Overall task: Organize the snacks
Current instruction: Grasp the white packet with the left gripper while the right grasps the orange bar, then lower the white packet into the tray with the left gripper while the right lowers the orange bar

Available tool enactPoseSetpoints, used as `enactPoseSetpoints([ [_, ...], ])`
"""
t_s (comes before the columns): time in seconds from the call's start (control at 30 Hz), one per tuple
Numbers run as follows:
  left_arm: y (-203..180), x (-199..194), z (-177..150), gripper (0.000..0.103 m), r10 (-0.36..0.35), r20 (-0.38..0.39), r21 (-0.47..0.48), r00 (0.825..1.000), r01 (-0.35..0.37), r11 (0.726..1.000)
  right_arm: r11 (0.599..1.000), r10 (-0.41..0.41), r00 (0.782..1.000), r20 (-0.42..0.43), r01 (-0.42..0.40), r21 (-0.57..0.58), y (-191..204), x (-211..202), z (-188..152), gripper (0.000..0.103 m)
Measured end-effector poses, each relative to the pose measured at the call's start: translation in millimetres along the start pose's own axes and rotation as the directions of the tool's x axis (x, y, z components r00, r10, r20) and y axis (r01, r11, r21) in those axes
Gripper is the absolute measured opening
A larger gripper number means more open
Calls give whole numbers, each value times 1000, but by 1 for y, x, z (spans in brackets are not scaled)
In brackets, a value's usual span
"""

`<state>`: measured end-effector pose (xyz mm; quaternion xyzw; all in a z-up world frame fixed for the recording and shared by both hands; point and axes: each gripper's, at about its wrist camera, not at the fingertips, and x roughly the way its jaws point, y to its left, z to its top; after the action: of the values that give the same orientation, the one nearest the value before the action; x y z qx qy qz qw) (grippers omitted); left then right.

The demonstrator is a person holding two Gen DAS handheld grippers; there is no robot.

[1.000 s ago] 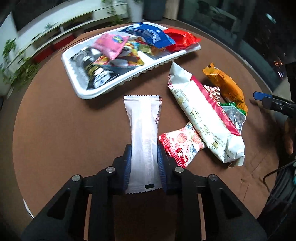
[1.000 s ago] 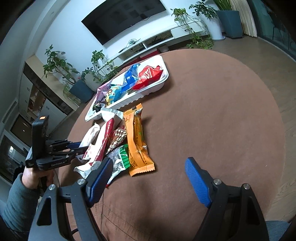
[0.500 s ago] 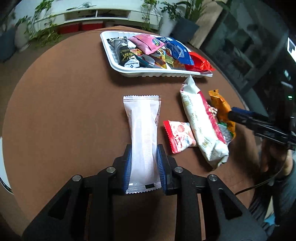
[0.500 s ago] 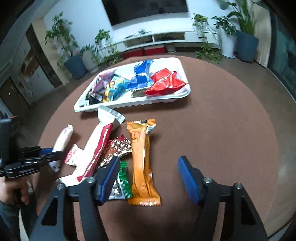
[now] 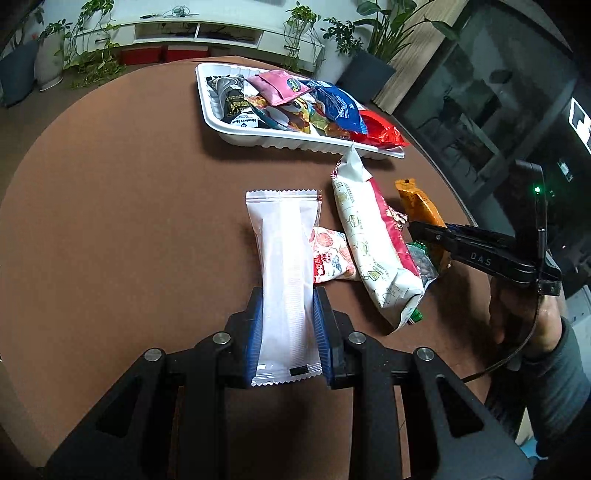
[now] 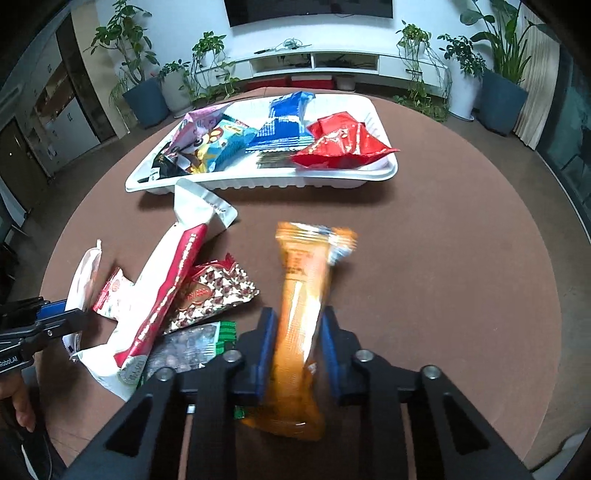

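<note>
- Orange packet [image 6: 300,325], long and narrow, caught between the blue pads of the right gripper [image 6: 298,350]; jaws closing on it, pads pressed to both its sides, far end reaching out over the brown table [image 6: 461,258] and blurred.
- White packet [image 5: 286,280], long and plain, clamped at its near end in the left gripper [image 5: 287,332]; pads tight on both edges, far end extending over the table toward the tray.
- Loose on the table between the two grippers: a long white-and-red bag [image 6: 162,291], a star-patterned packet [image 6: 214,291] tucked against it, a green-edged clear packet [image 6: 192,347] below that, and a small red-and-white packet [image 5: 330,254] lying just beside the white packet.
- White tray [image 6: 258,181] at the far side of the table, well apart from both held packets, with snacks piled inside: a red pack [image 6: 340,144] at one end, a blue pack [image 6: 284,129] next to it, a pink pack [image 5: 277,86], a black pack [image 5: 236,107] at the other end.
- In the left wrist view, right gripper seen from the side with a hand [image 5: 517,314] and grey sleeve behind it.
- Beyond the table: potted plants [image 6: 498,74], a low white shelf unit [image 6: 325,62] along the wall, a dark screen [image 6: 306,7] above it.
</note>
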<state>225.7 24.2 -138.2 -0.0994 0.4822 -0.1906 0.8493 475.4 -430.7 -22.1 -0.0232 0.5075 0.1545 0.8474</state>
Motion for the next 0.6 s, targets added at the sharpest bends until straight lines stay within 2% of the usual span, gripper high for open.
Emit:
enactPoseSetpoints([
  [0.23,1,1,-2,23,-10,7,-15,1000,10,1000,999,19,1000,20,-20,42,-8,-5,-6,17],
  [0.47,4,-7,4,23,-27,38,-33,999,28,999,980,74,994,82,-87,178,-33,-26,-13,15],
  [0.6,6,-16,11,23,-38,64,-40,997,41,998,966,78,990,118,-105,238,-53,-39,-12,15],
])
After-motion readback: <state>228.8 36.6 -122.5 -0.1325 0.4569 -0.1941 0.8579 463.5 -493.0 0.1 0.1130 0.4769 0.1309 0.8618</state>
